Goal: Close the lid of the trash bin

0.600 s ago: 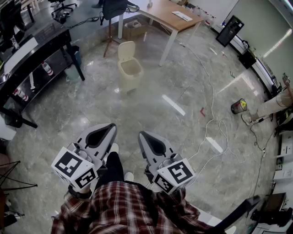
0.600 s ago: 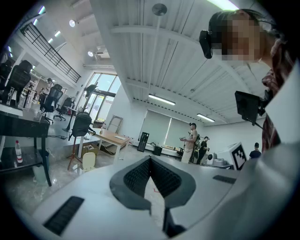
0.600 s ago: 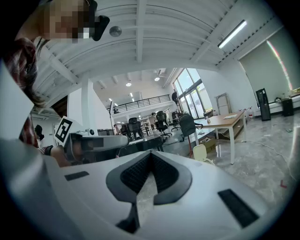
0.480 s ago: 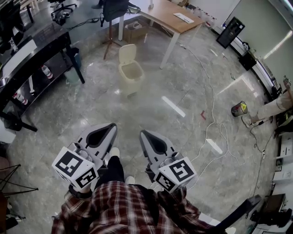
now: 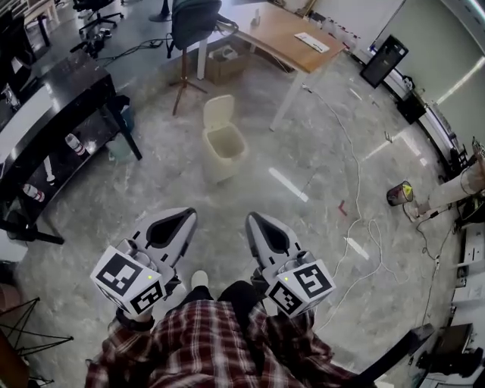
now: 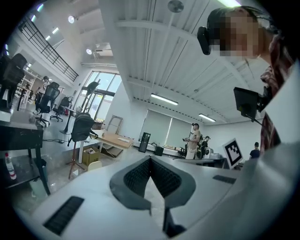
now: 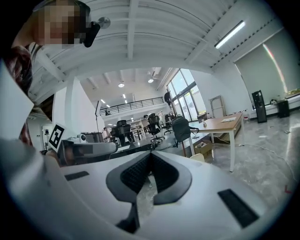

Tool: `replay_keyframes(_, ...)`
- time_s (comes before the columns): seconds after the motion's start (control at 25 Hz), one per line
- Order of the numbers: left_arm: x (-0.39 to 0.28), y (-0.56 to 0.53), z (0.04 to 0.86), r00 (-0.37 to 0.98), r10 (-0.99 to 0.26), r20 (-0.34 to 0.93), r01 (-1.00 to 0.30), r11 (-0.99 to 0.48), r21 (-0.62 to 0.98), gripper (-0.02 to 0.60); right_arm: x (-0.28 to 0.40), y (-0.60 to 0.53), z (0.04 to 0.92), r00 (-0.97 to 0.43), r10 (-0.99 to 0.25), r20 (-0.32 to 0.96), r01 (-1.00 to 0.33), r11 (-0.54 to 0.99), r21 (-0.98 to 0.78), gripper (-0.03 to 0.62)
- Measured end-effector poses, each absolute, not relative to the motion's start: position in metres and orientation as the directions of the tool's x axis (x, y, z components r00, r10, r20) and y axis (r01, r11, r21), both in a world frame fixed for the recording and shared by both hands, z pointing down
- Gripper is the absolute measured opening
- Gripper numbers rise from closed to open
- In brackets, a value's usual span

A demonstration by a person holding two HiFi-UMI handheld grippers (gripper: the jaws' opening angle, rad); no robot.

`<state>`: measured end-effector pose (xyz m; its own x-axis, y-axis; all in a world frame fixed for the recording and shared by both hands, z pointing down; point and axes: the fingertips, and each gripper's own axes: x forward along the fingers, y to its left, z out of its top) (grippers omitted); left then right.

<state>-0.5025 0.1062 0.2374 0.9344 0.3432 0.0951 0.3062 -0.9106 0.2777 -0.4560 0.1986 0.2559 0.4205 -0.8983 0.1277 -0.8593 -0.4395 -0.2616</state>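
Observation:
A cream trash bin (image 5: 226, 154) stands on the grey marble floor ahead of me, its lid (image 5: 219, 112) raised upright at the back and its inside exposed. Both grippers are held low in front of my body, well short of the bin. My left gripper (image 5: 184, 215) and right gripper (image 5: 252, 220) each have their jaws together with nothing between them. The raised lid (image 6: 95, 165) peeks over the left gripper (image 6: 150, 158) in the left gripper view. In the right gripper view the lid (image 7: 198, 158) shows just past the right gripper (image 7: 151, 153).
A wooden desk (image 5: 284, 32) stands beyond the bin, with a cardboard box (image 5: 226, 65) and a black chair (image 5: 194, 20) near it. A black bench (image 5: 54, 102) runs along the left. White cables (image 5: 356, 198) and a small can (image 5: 396, 195) lie at the right.
The bin sits lower and nearer in the head view, so I have walked toward it. Both grippers stay shut and held the same way.

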Motion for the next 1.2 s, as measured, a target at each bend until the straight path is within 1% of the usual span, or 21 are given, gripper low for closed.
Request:
replay_keyframes(0.2,-0.458,0.084,0.25,0.922,0.368,0.123,0.319,-0.899,0.299,0.009,-0.412,0.187,0.269,0.457,-0.875,0.162,-0.829,-0.485,-0.279,0.012)
replay_keyframes(0.48,-0.364,0.088,0.259,0.92,0.375,0.115,0.321,-0.888,0.328,0.009,-0.323,0.198,0.278,0.473,-0.862,0.184,-0.815,-0.507,-0.28,0.012)
replay_keyframes(0.88,-0.206,0.116,0.228,0.953,0.295,0.066,0.265,-0.92,0.29,0.009,-0.171,0.226,0.249,0.388,-0.909,0.152,-0.874,-0.416,-0.25,0.012)
replay_keyframes(1.0,-0.174,0.124,0.225,0.964,0.26,0.06,0.233,-0.93,0.285,0.009,-0.136,0.238,0.249,0.362,-0.919,0.154,-0.885,-0.391,-0.253,0.012)
replay_keyframes(1.2,-0.131,0.12,0.236,0.974,0.212,0.084,0.179,-0.938,0.298,0.009,-0.086,0.243,0.268,0.331,-0.927,0.175,-0.88,-0.37,-0.297,0.012)
